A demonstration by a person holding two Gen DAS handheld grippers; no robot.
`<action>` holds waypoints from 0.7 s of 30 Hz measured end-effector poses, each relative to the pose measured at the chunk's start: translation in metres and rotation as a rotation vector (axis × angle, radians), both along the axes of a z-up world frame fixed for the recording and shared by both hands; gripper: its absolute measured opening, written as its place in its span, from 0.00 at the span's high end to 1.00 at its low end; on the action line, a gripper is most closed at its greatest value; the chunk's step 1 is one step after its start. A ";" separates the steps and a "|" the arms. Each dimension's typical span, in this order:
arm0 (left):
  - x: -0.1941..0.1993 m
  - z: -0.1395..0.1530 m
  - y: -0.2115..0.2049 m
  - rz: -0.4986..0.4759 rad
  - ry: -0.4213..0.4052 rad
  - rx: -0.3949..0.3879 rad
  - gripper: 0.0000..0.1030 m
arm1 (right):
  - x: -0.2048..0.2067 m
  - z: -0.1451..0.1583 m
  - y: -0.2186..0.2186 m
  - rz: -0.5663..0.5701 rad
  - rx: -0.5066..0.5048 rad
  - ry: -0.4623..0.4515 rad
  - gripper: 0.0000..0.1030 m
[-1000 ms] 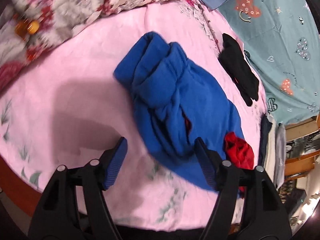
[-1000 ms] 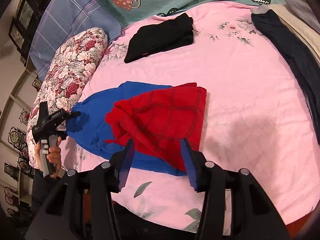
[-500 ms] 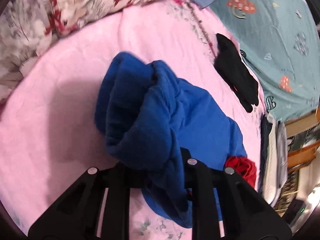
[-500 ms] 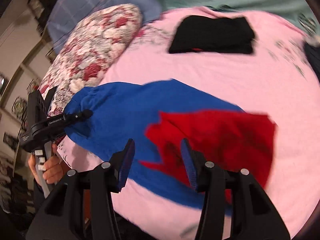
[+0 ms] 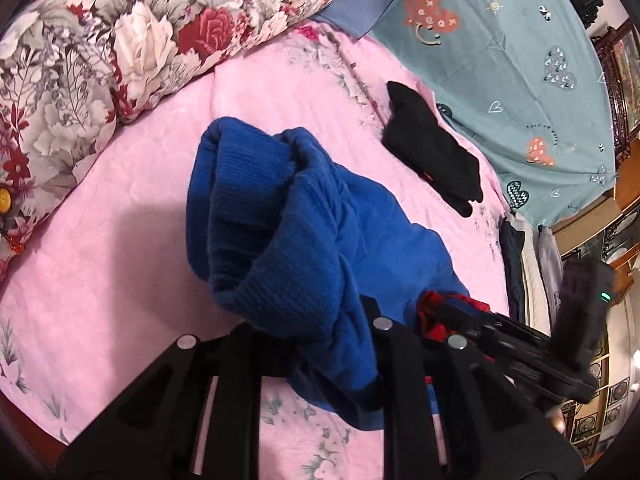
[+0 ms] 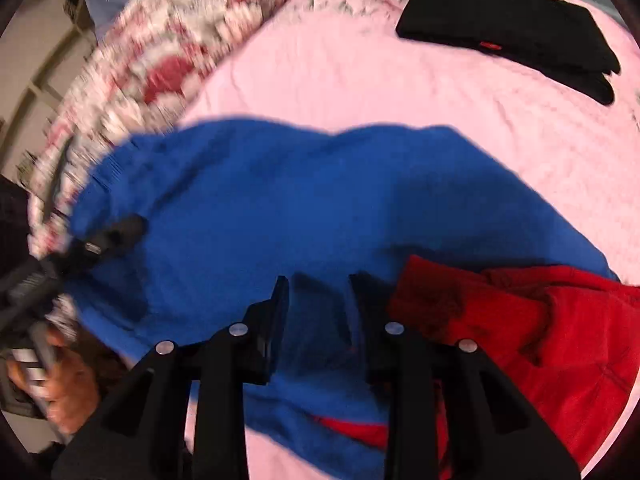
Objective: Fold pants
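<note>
Blue fleece pants (image 5: 280, 216) with red patterned parts (image 6: 540, 328) lie bunched on the pink bed sheet (image 5: 120, 264). My left gripper (image 5: 308, 340) is shut on the pants' ribbed blue cuff end and lifts it; the cloth hides the fingertips. My right gripper (image 6: 320, 292) is open, its jaws down on the blue cloth (image 6: 280, 208) beside the red part. The left gripper also shows in the right wrist view (image 6: 108, 236), gripping the pants' left end. The right gripper's body shows in the left wrist view (image 5: 520, 344).
A flowered quilt roll (image 5: 120, 40) lies along the bed's far left. Folded black pants (image 5: 432, 156) lie farther back, also in the right wrist view (image 6: 516, 24). A teal heart-print cover (image 5: 520, 60) is behind, and stacked folded clothes (image 5: 528, 252) at the right edge.
My left gripper closed on the blue cuff end and lifted it. My right gripper swung left and down from the red part onto the blue cloth, staying open.
</note>
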State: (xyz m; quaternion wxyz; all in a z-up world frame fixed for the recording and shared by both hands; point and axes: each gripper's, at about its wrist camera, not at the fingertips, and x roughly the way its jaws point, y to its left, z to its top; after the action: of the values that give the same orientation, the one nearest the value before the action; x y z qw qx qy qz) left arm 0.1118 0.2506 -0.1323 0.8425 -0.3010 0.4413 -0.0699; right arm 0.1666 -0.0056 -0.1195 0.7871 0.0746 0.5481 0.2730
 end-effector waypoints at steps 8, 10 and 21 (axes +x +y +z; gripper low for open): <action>0.000 0.005 0.000 -0.008 0.003 0.019 0.84 | -0.041 0.055 -0.146 -0.270 0.077 -0.145 0.64; -0.002 0.012 -0.005 -0.011 -0.003 0.052 0.84 | -0.057 0.053 -0.177 -0.321 0.101 -0.141 0.64; 0.000 0.073 -0.107 -0.156 -0.078 0.301 0.84 | -0.134 0.025 -0.284 -0.446 0.221 -0.141 0.64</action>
State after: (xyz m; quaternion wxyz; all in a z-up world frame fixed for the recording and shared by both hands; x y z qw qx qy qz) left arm 0.1113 0.1437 -0.0590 0.8866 -0.1332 0.4357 -0.0795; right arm 0.0326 -0.2898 -0.0949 0.8513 0.2598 0.4286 0.1556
